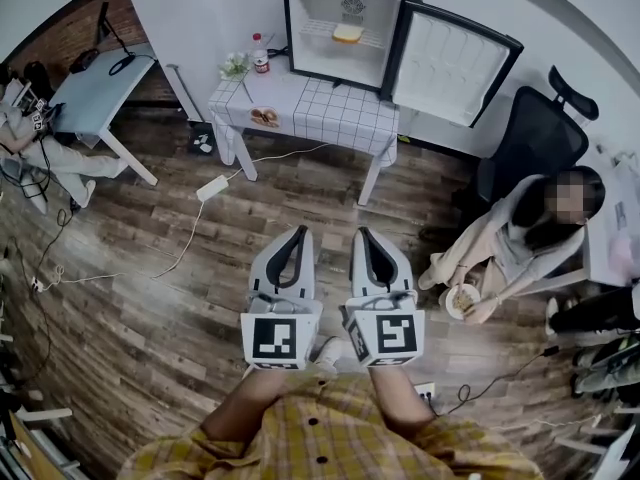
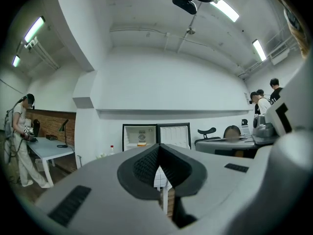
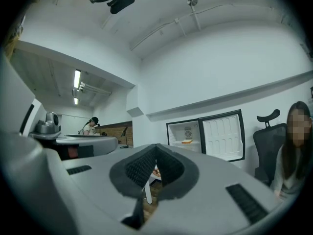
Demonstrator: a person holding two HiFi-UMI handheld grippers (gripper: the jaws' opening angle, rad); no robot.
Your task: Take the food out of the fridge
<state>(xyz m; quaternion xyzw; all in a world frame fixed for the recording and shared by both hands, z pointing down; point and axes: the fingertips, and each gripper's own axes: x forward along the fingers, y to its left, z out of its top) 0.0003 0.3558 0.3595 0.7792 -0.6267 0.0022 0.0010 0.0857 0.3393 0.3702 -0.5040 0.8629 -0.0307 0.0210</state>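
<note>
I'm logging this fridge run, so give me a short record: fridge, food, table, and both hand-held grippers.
fridge: door open, by the far wall
food: one yellowish item on the fridge shelf
table: white checked top, in front of fridge, bottle on it
left hand-held gripper: shut, empty, well short of the fridge
right hand-held gripper: shut, empty, beside the left one

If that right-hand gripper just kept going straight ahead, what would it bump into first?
The right gripper would probably meet the small white tiled table, near its front edge or leg; nothing stands before it, though depth is unclear.
</note>
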